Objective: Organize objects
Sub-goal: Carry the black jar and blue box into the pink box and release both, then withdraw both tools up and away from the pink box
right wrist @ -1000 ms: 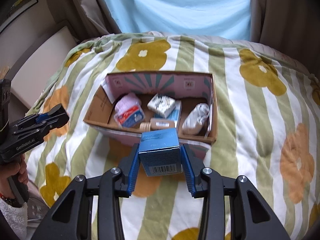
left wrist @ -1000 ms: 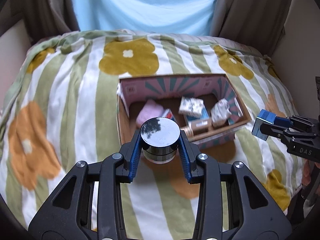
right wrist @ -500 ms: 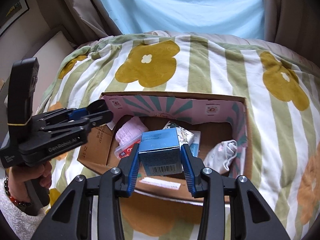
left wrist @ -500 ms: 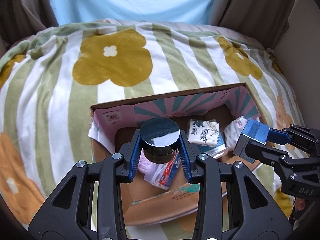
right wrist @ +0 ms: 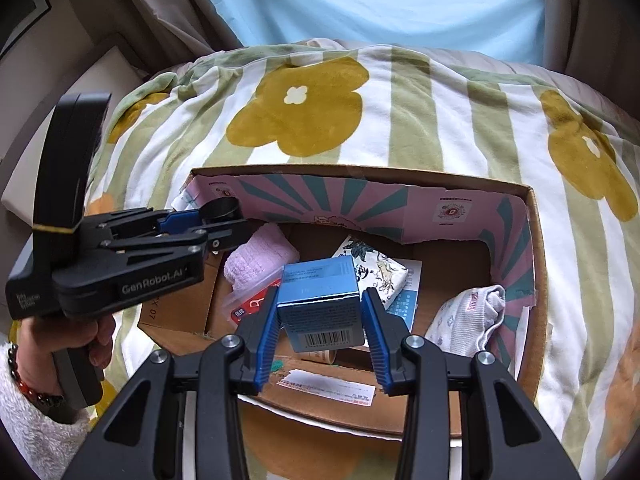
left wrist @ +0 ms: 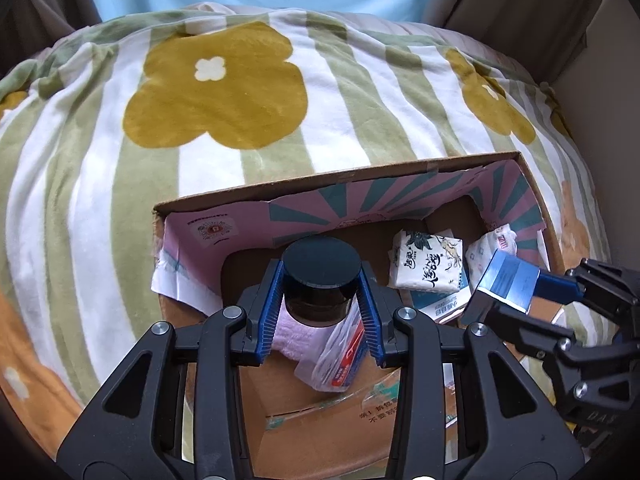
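Two things hang above the open cardboard box (right wrist: 534,240), one in each gripper. The dark jar (left wrist: 320,286) stands upright, its black lid facing up and its round axis vertical, clamped by its sides between the blue pads of the left gripper (left wrist: 320,312) over the box's left end, above a pink cloth (left wrist: 286,332) and a clear packet with red print (left wrist: 340,360). The blue carton (right wrist: 320,304) sits in the right gripper (right wrist: 322,332), its barcode face turned toward the camera and its top tipped a little away; the left pad touches its side, but a sliver of gap shows at the right pad, so the jaws look slightly eased around it. It hovers over the middle of the box, above a printed tissue pack (right wrist: 378,270) and a small tan tube (right wrist: 320,357). A white patterned cloth (right wrist: 468,320) lies at the box's right end. The box rests on a green-striped blanket with yellow flowers (right wrist: 296,108), with pale blue fabric (right wrist: 360,0) behind.
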### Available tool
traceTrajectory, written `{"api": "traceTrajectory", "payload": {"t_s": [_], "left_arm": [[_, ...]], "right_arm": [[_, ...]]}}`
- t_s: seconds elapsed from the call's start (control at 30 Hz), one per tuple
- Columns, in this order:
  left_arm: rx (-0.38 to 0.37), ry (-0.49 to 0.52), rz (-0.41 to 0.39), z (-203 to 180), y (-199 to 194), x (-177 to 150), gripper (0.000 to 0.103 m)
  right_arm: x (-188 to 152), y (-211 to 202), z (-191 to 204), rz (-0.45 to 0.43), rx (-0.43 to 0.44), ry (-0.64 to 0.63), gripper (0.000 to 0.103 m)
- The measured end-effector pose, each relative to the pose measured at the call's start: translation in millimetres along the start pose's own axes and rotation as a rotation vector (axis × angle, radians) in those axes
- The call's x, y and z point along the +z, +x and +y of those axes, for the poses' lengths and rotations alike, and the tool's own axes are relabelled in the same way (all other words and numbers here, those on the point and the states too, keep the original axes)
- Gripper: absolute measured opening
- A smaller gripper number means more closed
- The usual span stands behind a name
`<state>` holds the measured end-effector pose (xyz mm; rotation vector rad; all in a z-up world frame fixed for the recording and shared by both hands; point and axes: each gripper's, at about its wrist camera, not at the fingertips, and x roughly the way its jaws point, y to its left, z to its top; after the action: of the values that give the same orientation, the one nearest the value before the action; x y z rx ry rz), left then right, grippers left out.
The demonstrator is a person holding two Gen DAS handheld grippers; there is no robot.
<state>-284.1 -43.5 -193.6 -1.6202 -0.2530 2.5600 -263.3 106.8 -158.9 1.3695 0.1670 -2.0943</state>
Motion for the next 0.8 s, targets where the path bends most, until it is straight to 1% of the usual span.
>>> {"api": "traceTrajectory", "payload": {"t_s": [0.03,0.07,0.1,0.13,0.17,0.23,0.27,0.4,0.8], "left_arm": [[0.004,0.004,-0.002,-1.3,0.1,0.4,0.042],[0.008,0.011,-0.002,-2.9,-0.1,0.6,0.055],[0.013,0.014,-0.003,-4.1,-0.4,1.5,0.101],[0.017,0.012,-0.024,-4.3,-3.1,1.4,0.103],[0.02,0.009,-0.041,-4.2,-6.3,0.7,0.103],[0.016,-0.004,-0.045,-1.7,-9.6,0.8,0.103],[0.019,-0.011,-0.046,0.0,-11.3,1.0,0.103],[0.023,-0.032,-0.055,5.0,-16.4,0.3,0.103],[0.04,-0.041,-0.091,-5.7,-35.4,-5.6,0.103]], "right_arm": [[-0.1,0.9,0.2,0.002,0.008,0.001,0.038],[0.3,1.5,0.6,-0.001,0.01,0.002,0.043],[0.1,1.8,0.7,-0.002,0.007,0.004,0.048],[-0.1,2.1,0.8,-0.002,-0.002,0.005,0.067],[-1.1,2.3,-0.4,0.002,0.001,0.01,0.089],[-3.9,2.5,-5.3,0.007,0.028,0.033,0.102],[-6.1,2.6,-7.6,0.009,0.031,0.042,0.102],[-14.5,2.2,-10.4,0.006,-0.031,0.033,0.102],[-14.6,-5.8,-10.0,0.005,-0.032,0.041,0.102]]}}
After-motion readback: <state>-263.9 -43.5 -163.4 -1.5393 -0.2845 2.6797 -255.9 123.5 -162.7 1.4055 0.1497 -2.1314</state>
